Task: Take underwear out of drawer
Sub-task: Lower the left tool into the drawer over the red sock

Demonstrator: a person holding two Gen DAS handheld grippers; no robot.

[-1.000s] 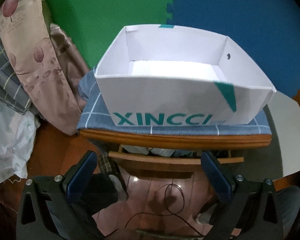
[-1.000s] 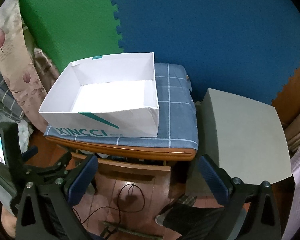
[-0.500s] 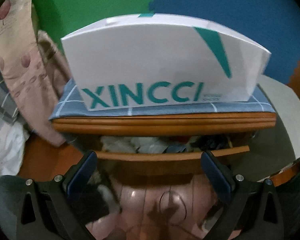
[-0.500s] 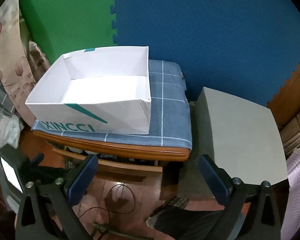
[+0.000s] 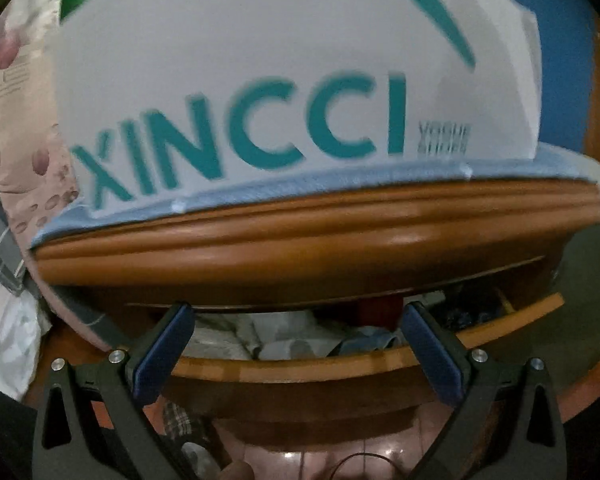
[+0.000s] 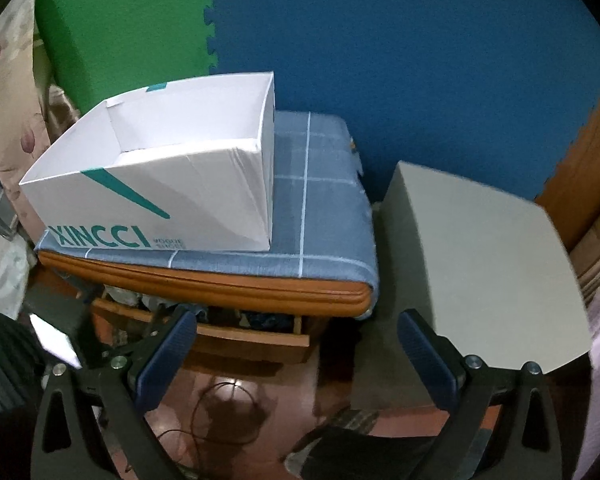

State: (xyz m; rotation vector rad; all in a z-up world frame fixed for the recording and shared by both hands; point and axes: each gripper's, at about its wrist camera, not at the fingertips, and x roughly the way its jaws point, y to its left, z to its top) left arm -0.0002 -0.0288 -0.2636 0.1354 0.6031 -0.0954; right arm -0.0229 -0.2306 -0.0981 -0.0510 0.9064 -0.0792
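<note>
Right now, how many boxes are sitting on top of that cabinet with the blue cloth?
1. A white XINCCI box, open and empty as far as visible, sits on the left part of the blue checked cloth, above the partly open drawer. No other box is visible.

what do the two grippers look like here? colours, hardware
Both look alike. The left gripper and right gripper each have two flat dark-blue pads on black angular arms with triangular cut-outs and silver round screw heads. In the right wrist view, the left unit also carries a small lit screen. No cables or markings visible on either.
</note>
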